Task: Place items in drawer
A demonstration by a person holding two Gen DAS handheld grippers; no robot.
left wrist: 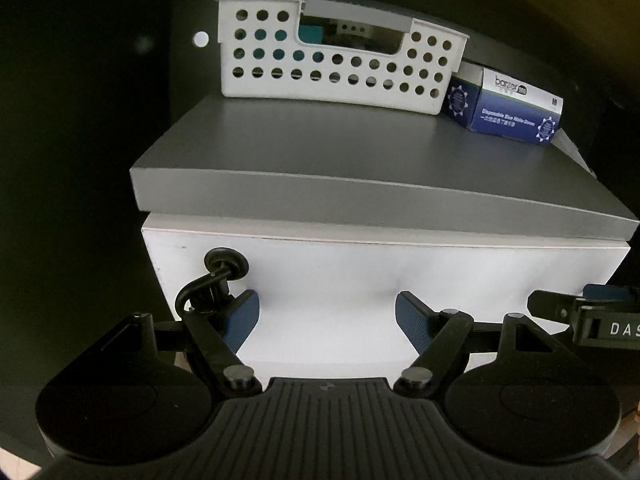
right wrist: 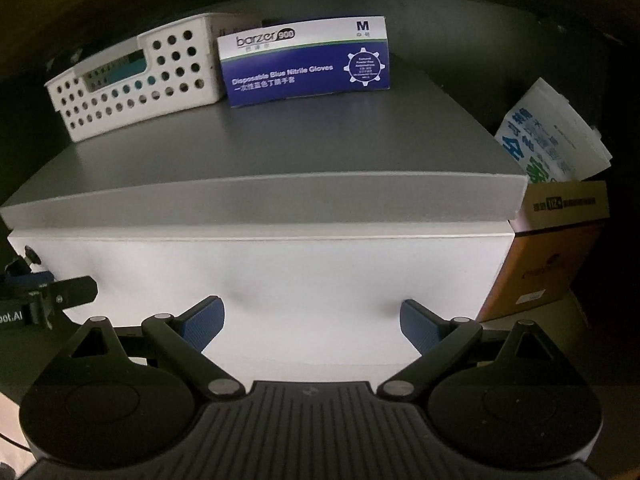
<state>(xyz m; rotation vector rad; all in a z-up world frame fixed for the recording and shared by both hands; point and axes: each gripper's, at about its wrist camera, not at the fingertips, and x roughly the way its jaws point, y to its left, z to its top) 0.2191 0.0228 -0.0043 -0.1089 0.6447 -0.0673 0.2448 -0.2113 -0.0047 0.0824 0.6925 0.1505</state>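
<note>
A: Pose of the 2 tools?

B: Both level, side by side, facing the white drawer front (left wrist: 360,276). Left gripper (left wrist: 327,322) has its blue pads spread wide, nothing between them. Its left finger (left wrist: 240,320) sits just beside the black key ring (left wrist: 204,284) hanging from the lock (left wrist: 226,262) at the front's upper left corner. Right gripper (right wrist: 312,326) is likewise spread apart and empty, in front of the middle of the same panel. Each tool's tip shows at the edge of the other's view.

A: Drawer state?

B: Shut, front flush under the overhanging grey top (left wrist: 340,148).

A: Items?

B: On the grey top, at the back: white perforated basket (left wrist: 332,56) with something teal inside, and just beside it, to the right, a blue glove box (right wrist: 306,60).

A: Readable text?

B: Box reads "barzer 900", "M", "Disposable Blue Nitrile Gloves", plus Chinese characters. Left tool shows "DAS" seen from its own camera's right edge on the other tool; I can't read more.

A: Room to move?

B: Front half of the grey top is bare. Right of the cabinet: a brown carton (right wrist: 556,248) with white printed bags (right wrist: 552,136) above it, close to the cabinet's right edge. Left side is dark; can't tell.
</note>
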